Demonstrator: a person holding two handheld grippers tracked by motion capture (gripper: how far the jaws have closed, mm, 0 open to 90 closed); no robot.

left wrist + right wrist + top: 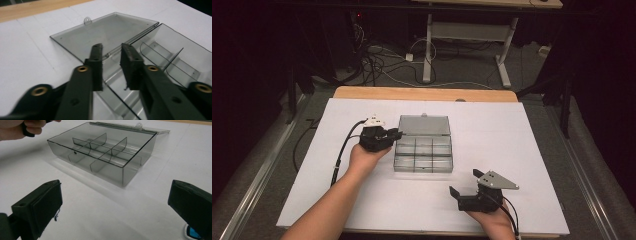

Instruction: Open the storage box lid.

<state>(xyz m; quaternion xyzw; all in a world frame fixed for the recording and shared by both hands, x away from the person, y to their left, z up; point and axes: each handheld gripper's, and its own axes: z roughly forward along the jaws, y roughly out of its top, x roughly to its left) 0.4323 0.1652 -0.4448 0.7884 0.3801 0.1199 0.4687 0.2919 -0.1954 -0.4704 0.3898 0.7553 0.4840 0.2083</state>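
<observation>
A smoky clear plastic box (424, 159) with several empty compartments sits mid-table, and its lid (424, 126) lies open and flat behind it. My left gripper (398, 134) is at the box's left side near the hinge. In the left gripper view its jaws (111, 50) stand a little apart over the hinge line between lid (105, 30) and box (175, 50), with nothing pinched. My right gripper (464, 182) rests near the front right, clear of the box. It is wide open (116, 192) and faces the box (100, 147) across bare sheet.
A white sheet (522, 150) covers the tabletop, with a wooden edge (422, 93) at the far side. Beyond the table are floor cables (377, 60) and a desk frame (472, 35). The left hand (15, 128) shows at the upper left of the right gripper view.
</observation>
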